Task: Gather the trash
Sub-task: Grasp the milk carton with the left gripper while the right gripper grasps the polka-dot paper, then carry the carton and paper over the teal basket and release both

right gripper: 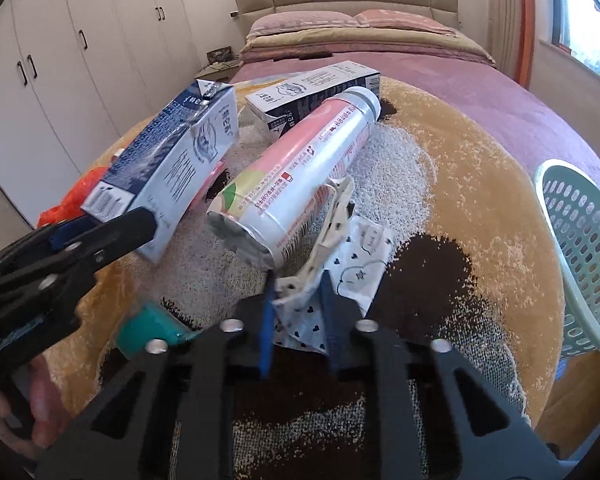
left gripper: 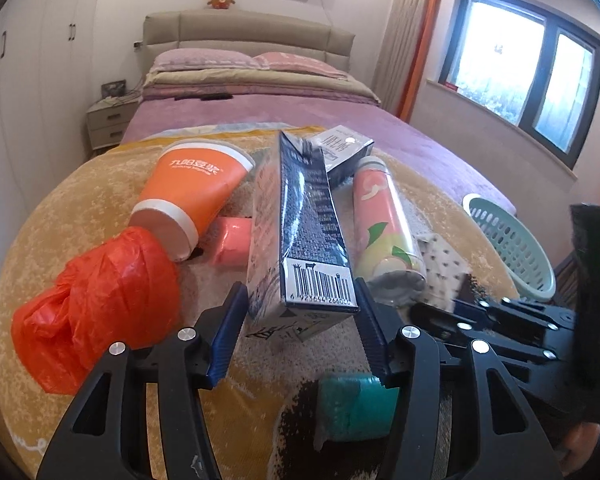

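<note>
Both tongs have a piece of trash, so the step in hand looks like the pick-up, with the drop into the basket (right gripper: 584, 240) not yet done.

Nearest, the right gripper (right gripper: 298, 316) has its jaws drawn close together on a crumpled paper wrapper (right gripper: 340, 276), white with small dark hearts, which lies on the rug (right gripper: 440, 184) just on the near side of the can (right gripper: 296, 176). The wrapper's upper edge touches the can's side. A teal roll (right gripper: 148, 332) sits to the can's near left, close under the tongs.

The left gripper (left gripper: 300, 320) stands about a carton's width open, its blue pads pressed on both flanks of the milk carton (left gripper: 300, 232) at the barcode end. From the right wrist view the carton appears tilted up off the rug, to the left of the can, so I judge it gripped and lifted.

Left of the can lie a pink roll (left gripper: 232, 244), an orange paper cup (left gripper: 192, 192) on its side, and a crumpled orange plastic bag (left gripper: 96, 304). Behind the can rests a second carton (right gripper: 316, 88), touching the can's far end.

The basket stands well to the can's right, at the rug's edge beside the bed (right gripper: 440, 64).

Next, I judge, each piece must be carried right to the basket and released over its opening. The wrapper is light and floppy and should be lifted clear of the can to avoid rolling it.
</note>
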A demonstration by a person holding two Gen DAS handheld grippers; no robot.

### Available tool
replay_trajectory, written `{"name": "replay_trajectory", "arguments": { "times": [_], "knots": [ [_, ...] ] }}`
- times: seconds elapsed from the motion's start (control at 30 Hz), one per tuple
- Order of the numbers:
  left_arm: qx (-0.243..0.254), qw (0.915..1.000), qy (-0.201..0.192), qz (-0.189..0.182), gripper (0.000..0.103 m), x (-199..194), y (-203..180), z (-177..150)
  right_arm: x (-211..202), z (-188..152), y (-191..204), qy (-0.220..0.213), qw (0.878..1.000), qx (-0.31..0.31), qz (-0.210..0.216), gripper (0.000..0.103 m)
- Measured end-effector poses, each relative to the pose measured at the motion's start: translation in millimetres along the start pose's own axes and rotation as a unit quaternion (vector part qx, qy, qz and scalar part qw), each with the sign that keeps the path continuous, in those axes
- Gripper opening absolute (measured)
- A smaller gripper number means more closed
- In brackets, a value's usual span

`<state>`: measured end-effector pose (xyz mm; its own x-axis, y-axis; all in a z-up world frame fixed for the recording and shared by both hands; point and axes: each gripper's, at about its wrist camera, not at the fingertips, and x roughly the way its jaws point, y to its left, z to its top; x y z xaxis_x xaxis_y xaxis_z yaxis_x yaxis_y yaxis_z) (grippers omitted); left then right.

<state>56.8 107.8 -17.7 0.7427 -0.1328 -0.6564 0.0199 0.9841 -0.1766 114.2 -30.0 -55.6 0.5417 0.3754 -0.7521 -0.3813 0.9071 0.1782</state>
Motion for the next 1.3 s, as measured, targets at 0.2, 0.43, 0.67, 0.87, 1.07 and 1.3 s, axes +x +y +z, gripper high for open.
{"name": "replay_trajectory", "arguments": {
  "times": [0.2, 0.43, 0.67, 0.87, 1.07, 1.3],
  "knots": [
    [-0.003, 1.0000, -0.006, 0.001, 0.050, 4.5, -3.6, 6.1, -17.8, -3.1, -15.2, -0.020, 1.000, 0.014, 0.006, 0.008],
    [-0.015, 0.9966, -0.064, -0.050, 0.044, -23.3, -5.4, 11.0, -45.4, 2.7, -32.1, -0.057, 0.998, 0.029, 0.005, 0.008],
    [-0.005, 0.9936, -0.093, -0.064, 0.044, -37.6, -24.7, 20.9, -67.8, 9.1, -53.1, -0.086, 0.995, 0.048, 0.001, 0.008],
    [0.019, 0.9898, -0.117, -0.079, 0.042, -47.4, -52.0, 35.7, -86.7, 12.3, -79.9, -0.108, 0.992, 0.071, -0.011, 0.008],
    [0.043, 0.9879, -0.113, -0.097, 0.041, -34.7, -89.9, 49.2, -102.3, 14.5, -109.0, -0.122, 0.988, 0.088, -0.025, 0.008],
    [0.093, 0.9823, -0.103, -0.126, 0.040, -17.1, -143.7, 68.1, -127.0, 14.0, -152.7, -0.148, 0.981, 0.114, -0.057, 0.008]
  ]
}}
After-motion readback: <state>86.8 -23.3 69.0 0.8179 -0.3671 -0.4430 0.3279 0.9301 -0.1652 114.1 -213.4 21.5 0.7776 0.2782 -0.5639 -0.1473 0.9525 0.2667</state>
